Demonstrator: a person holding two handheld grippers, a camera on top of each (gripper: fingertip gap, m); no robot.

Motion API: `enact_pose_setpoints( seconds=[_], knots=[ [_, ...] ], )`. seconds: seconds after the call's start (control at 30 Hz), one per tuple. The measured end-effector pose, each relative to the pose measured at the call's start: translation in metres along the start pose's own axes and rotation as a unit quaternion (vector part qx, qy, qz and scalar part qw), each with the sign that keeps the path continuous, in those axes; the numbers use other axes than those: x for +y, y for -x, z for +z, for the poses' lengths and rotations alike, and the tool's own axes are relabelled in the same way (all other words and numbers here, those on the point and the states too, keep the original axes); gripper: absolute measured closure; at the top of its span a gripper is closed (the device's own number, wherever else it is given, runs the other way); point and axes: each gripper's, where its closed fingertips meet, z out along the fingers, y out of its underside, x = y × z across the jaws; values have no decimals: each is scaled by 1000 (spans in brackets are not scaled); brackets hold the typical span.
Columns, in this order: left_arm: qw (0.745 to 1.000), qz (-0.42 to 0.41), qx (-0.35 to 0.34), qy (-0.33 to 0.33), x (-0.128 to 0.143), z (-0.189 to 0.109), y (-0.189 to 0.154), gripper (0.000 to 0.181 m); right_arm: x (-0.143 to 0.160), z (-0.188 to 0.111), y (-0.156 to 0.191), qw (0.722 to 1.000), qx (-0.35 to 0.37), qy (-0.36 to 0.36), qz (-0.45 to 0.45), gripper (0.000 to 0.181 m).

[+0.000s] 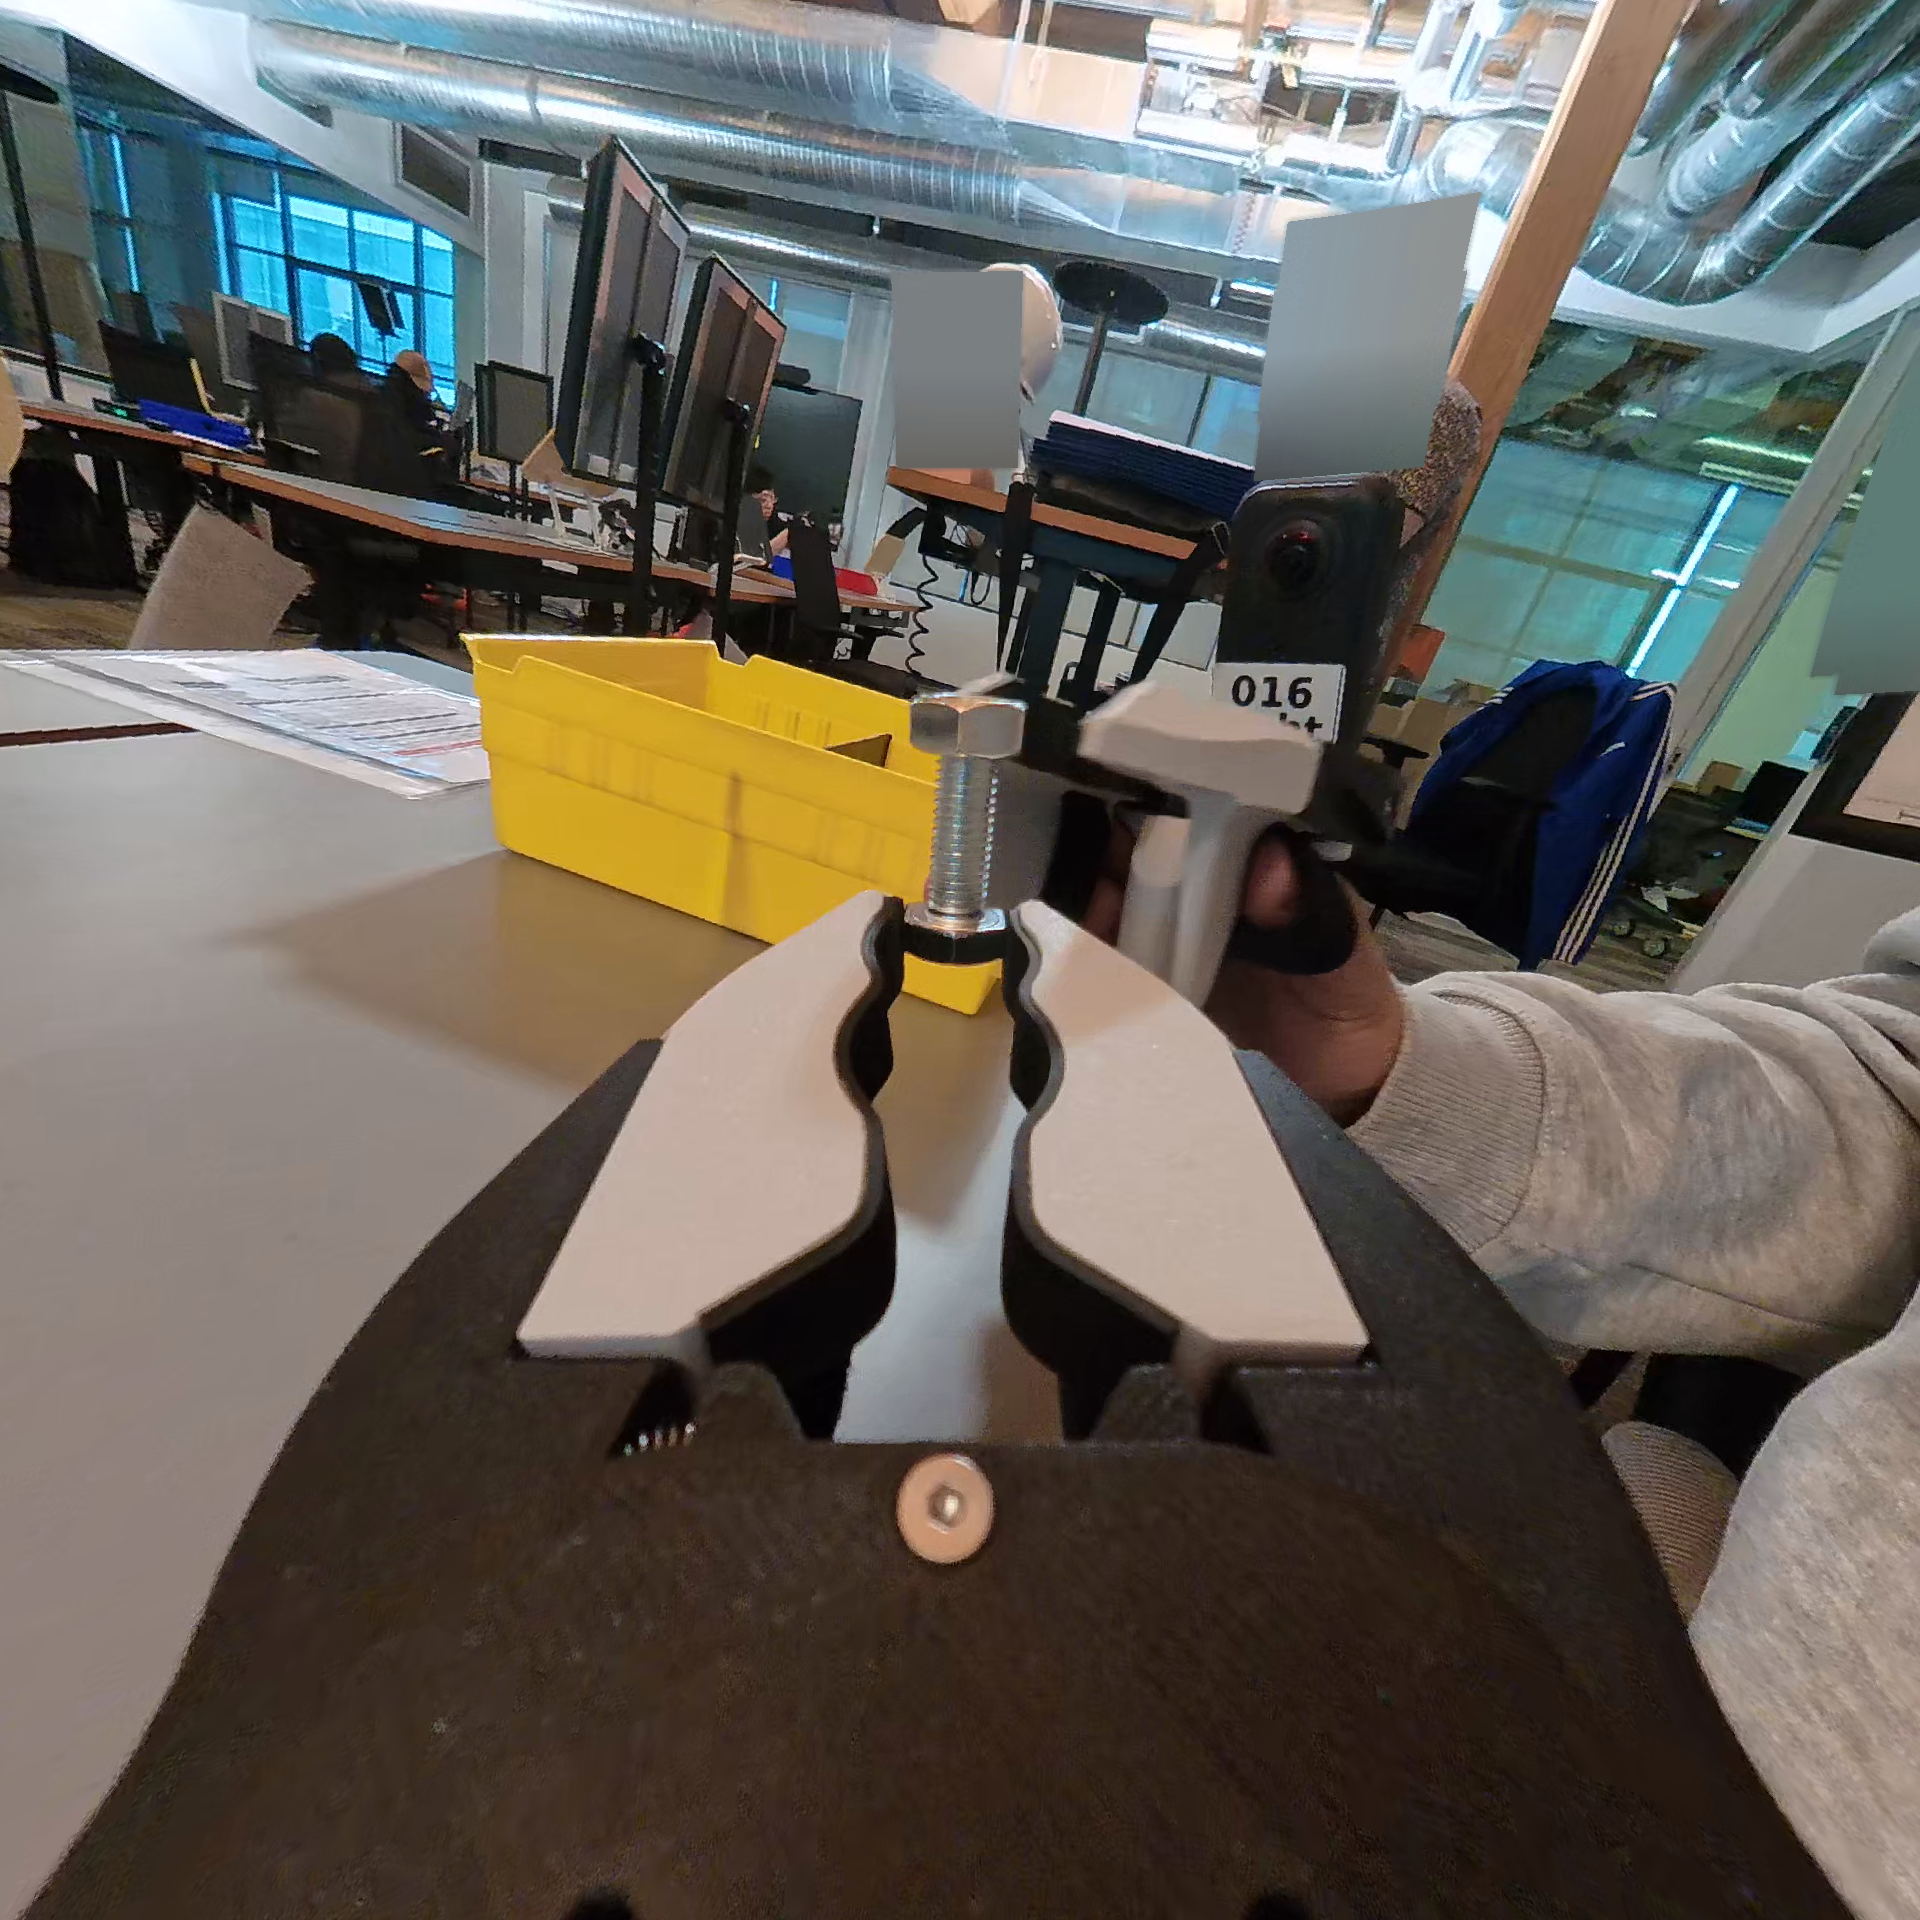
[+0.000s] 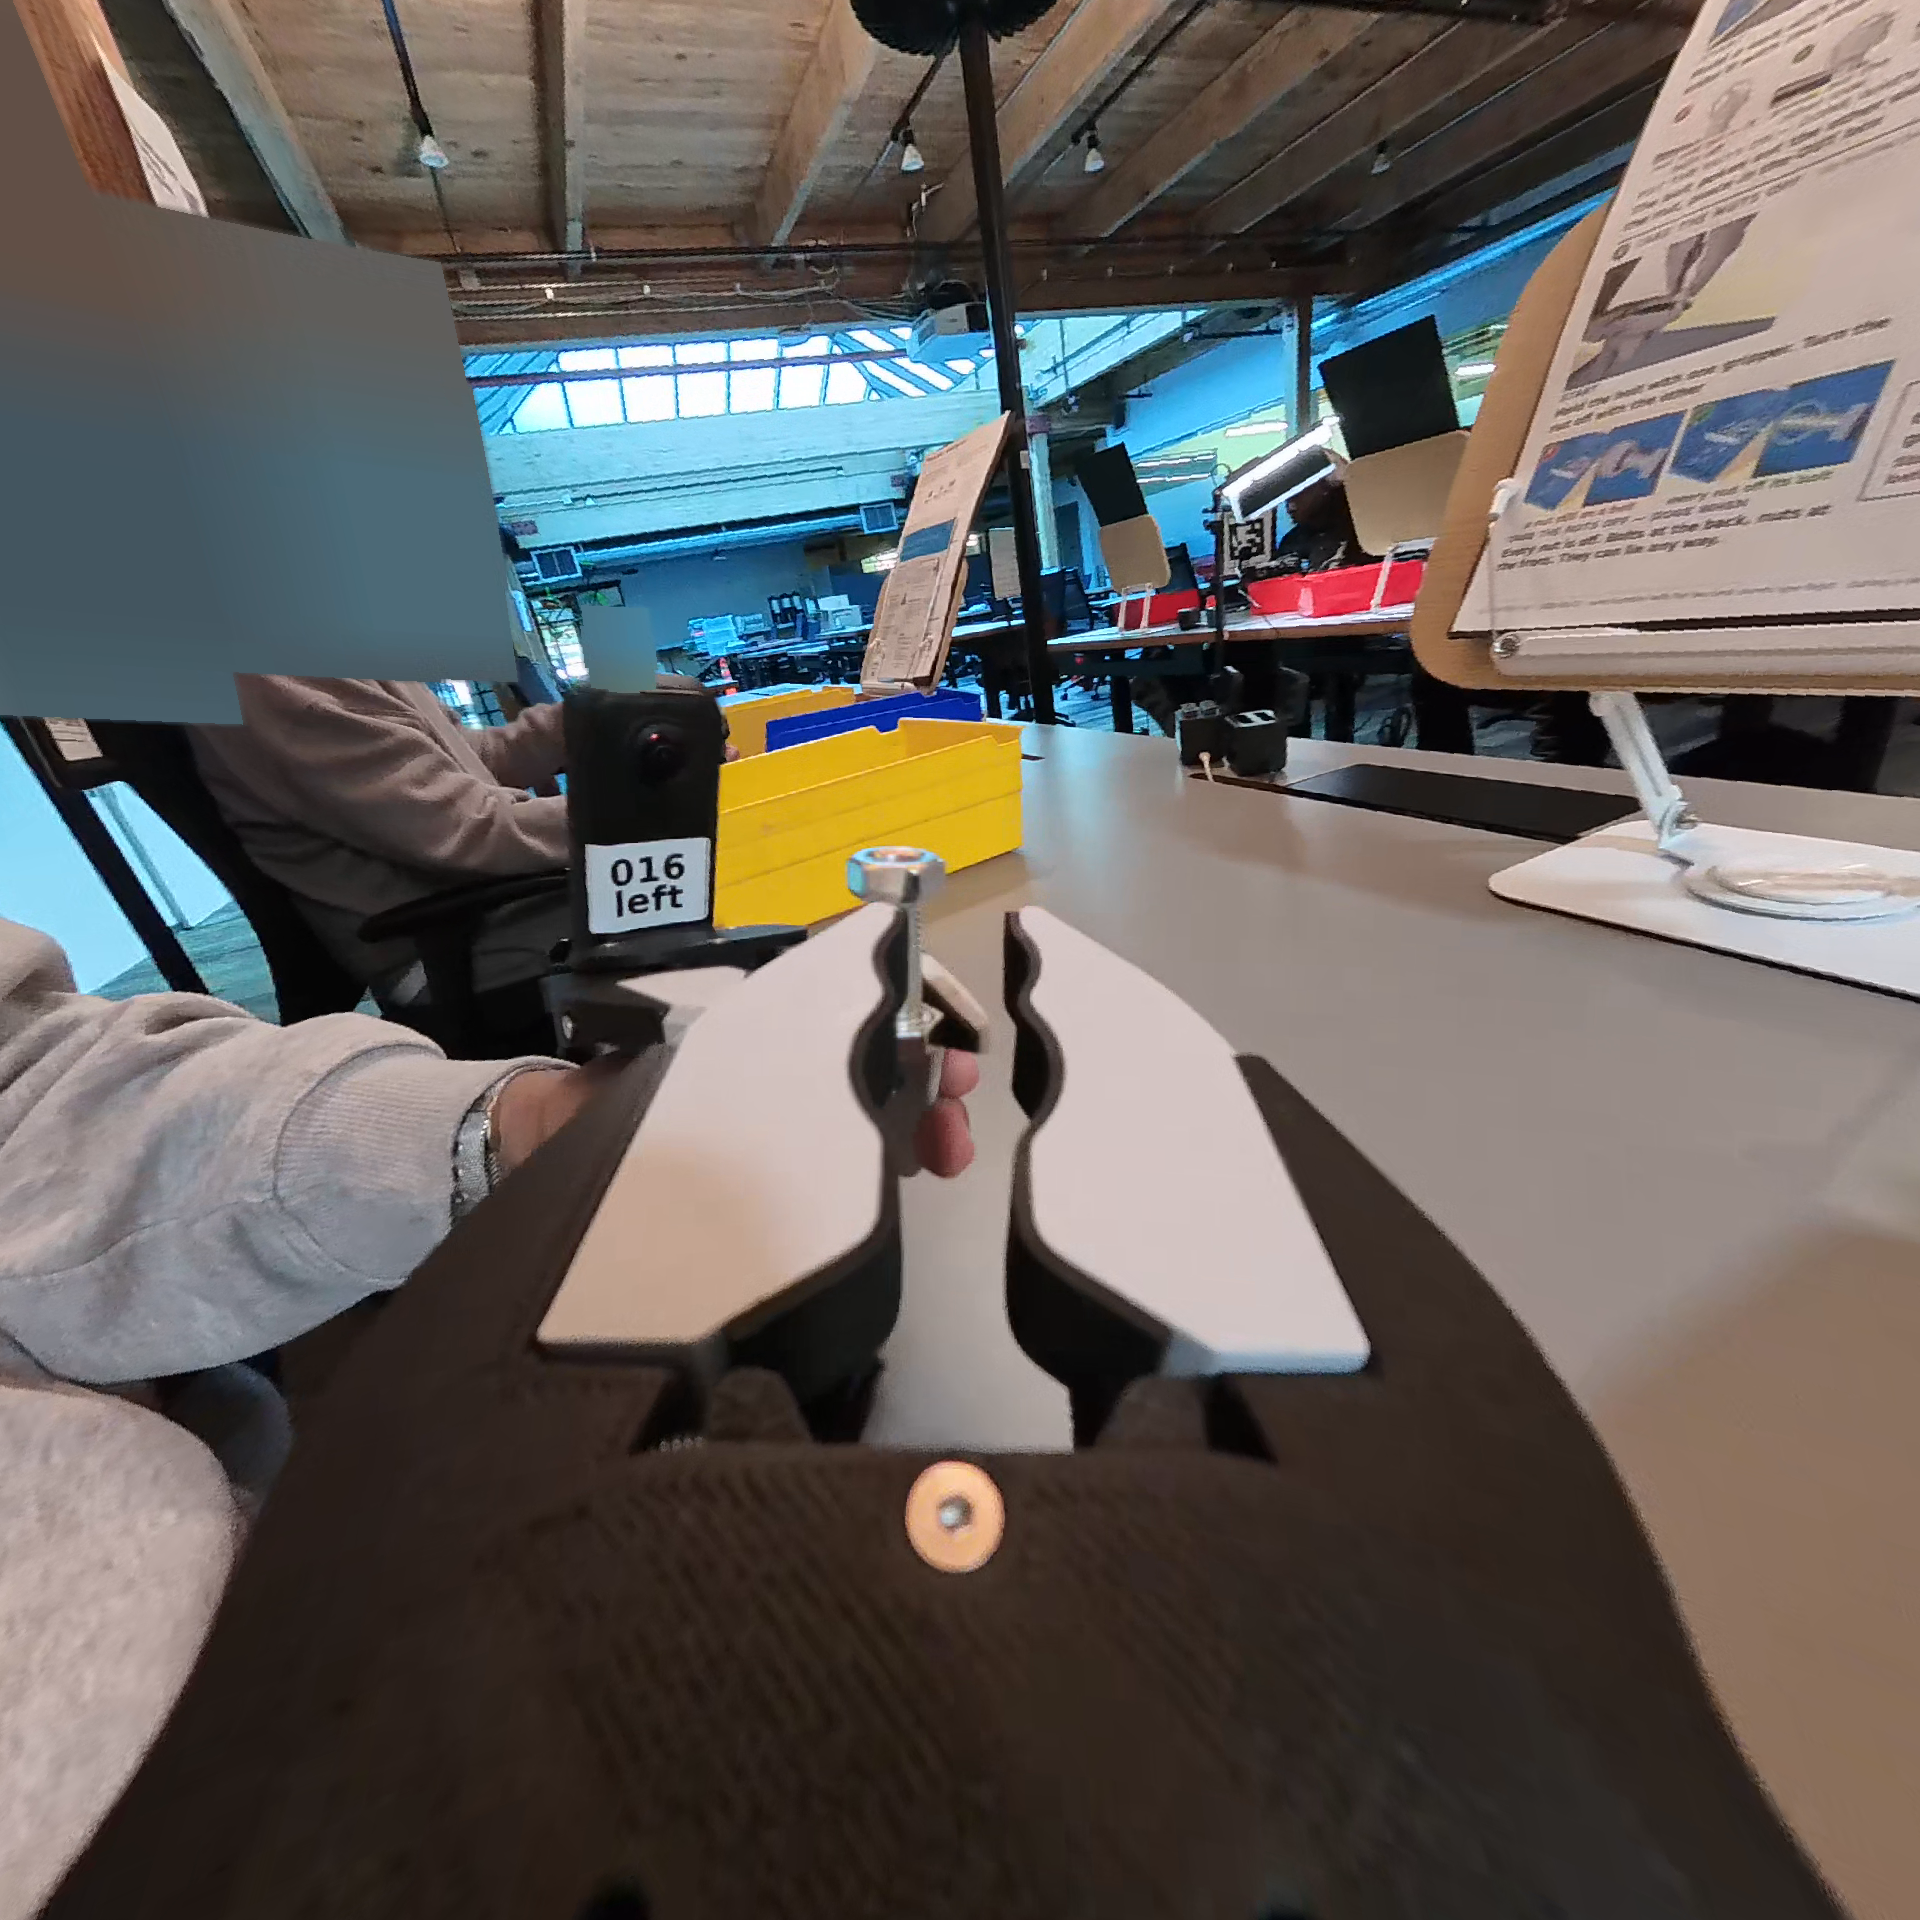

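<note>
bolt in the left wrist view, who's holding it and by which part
The left gripper holds the bolt upright by the nut at its lower end. The right gripper is open beside it.

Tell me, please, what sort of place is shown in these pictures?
Probably an open-plan workshop or lab office: long desks with monitors, bare ducts overhead, parts bins like the yellow bin. The left gripper grips a nut on an upright bolt; the right gripper is open.

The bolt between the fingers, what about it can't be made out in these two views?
- Left wrist view: the bolt's lower end, hidden by the left gripper's fingers.
- Right wrist view: whether the right gripper touches the bolt.
- Yellow bin's contents: hidden by its walls.
</note>
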Motion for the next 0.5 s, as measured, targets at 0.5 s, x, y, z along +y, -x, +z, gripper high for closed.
enact_pose_setpoints(
  seconds=[0.5],
  knots=[
    [999,-3,14,-31,-8,-8,-5,163,-5,10,18,998,-53,-28,17,160]
  ],
)
